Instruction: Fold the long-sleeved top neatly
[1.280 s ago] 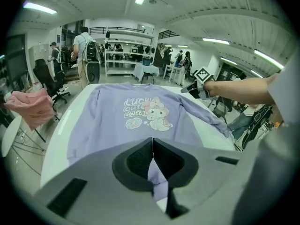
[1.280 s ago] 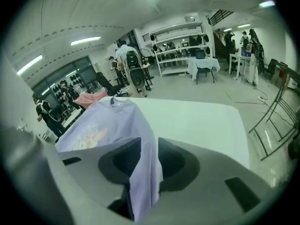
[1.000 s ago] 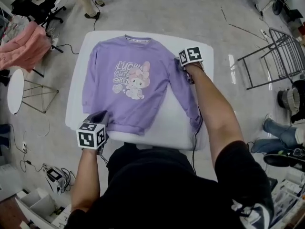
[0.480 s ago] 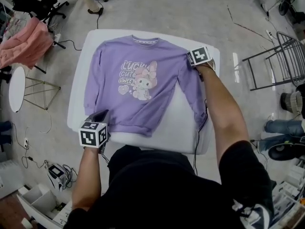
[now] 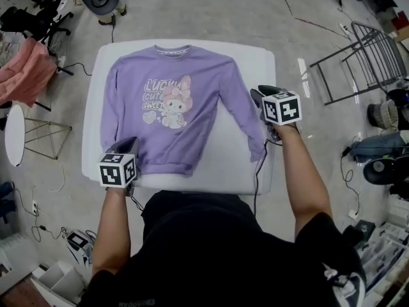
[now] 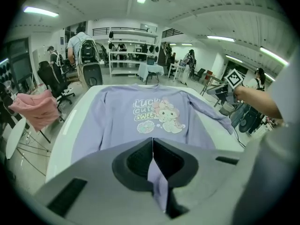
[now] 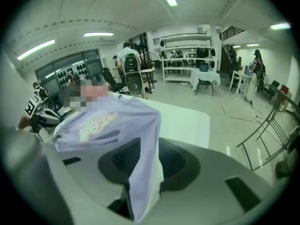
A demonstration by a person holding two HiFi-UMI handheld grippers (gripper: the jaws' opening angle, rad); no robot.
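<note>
Looking down from the head view, we have one lilac long-sleeved top (image 5: pixel 172 117) spread print-up on one white table (image 5: pixel 259 59). By my reading nothing is folded yet: the body is flat and both sleeves are out, so every fold is left to do. Two grippers are in play. The left gripper (image 5: pixel 127 148) sits at the near hem corner, with the whole body of the top stretching away ahead of its tips. The right gripper (image 5: pixel 261 96) is on the right-hand sleeve (image 5: pixel 246 117), the cuff trailing back behind it toward the person and the chest off to its left. The left-hand sleeve (image 5: pixel 107 117) lies straight beside the body, just ahead of the left gripper. Over to the left gripper view: the jaws are pressed right together with a strip of lilac hem nipped between them, and the print is dead ahead. Now the right gripper view: the jaws have just been opening and stand fairly wide, yet a thick fold of sleeve runs up between them and looks pinched, the cloth rising off the table toward the shoulder ahead. The count is one top, two sleeves, two grippers and one table, plus one pink garment (image 5: pixel 25 69) well off to the left gripper's left. I'd call this the start of the first sleeve fold.
</note>
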